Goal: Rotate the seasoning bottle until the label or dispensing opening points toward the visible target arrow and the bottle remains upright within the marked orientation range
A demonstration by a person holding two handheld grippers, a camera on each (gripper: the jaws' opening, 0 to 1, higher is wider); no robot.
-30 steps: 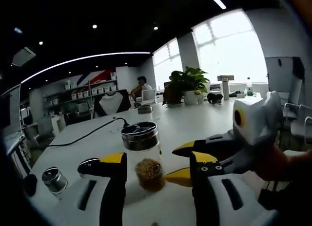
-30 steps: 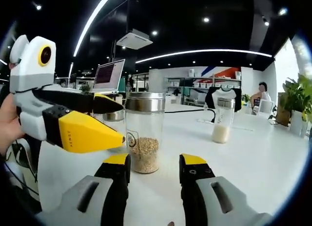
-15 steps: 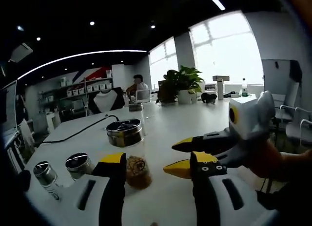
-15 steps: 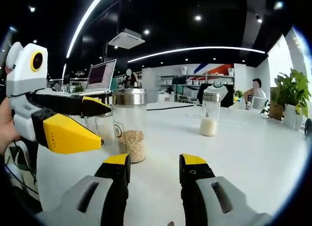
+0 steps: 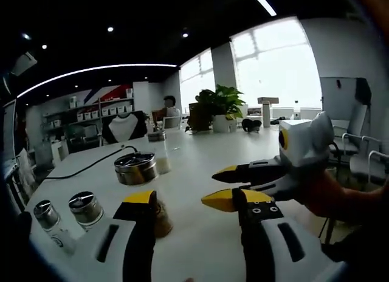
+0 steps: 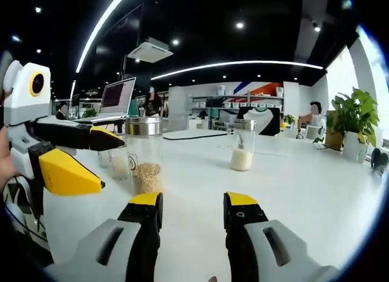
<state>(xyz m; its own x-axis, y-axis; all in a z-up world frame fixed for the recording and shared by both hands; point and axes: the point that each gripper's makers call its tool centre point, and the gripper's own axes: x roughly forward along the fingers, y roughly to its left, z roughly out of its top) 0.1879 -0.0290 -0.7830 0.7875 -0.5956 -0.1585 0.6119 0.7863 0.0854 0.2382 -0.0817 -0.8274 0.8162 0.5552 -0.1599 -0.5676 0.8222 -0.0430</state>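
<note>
Now both grippers are backing away from the bottle [image 6: 144, 154], which is standing upright on the table [image 6: 292, 178]; left gripper [image 5: 189, 204] and right gripper [image 6: 191, 203] are gaping, gripping nothing.

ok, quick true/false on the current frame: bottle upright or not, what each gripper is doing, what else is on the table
1. The seasoning bottle stands upright on the white table. True.
2. The right gripper is clamped on the seasoning bottle. False: its jaws are open and the bottle stands beyond them, untouched.
3. The left gripper holds the bottle's metal lid. False: its jaws are open and hold nothing.
4. A second bottle with pale contents stands farther back on the table. True.
5. An open laptop stands behind the seasoning bottle in the right gripper view. True.
6. The seasoning bottle is filled to the top. False: the grains fill only its lower part.
</note>
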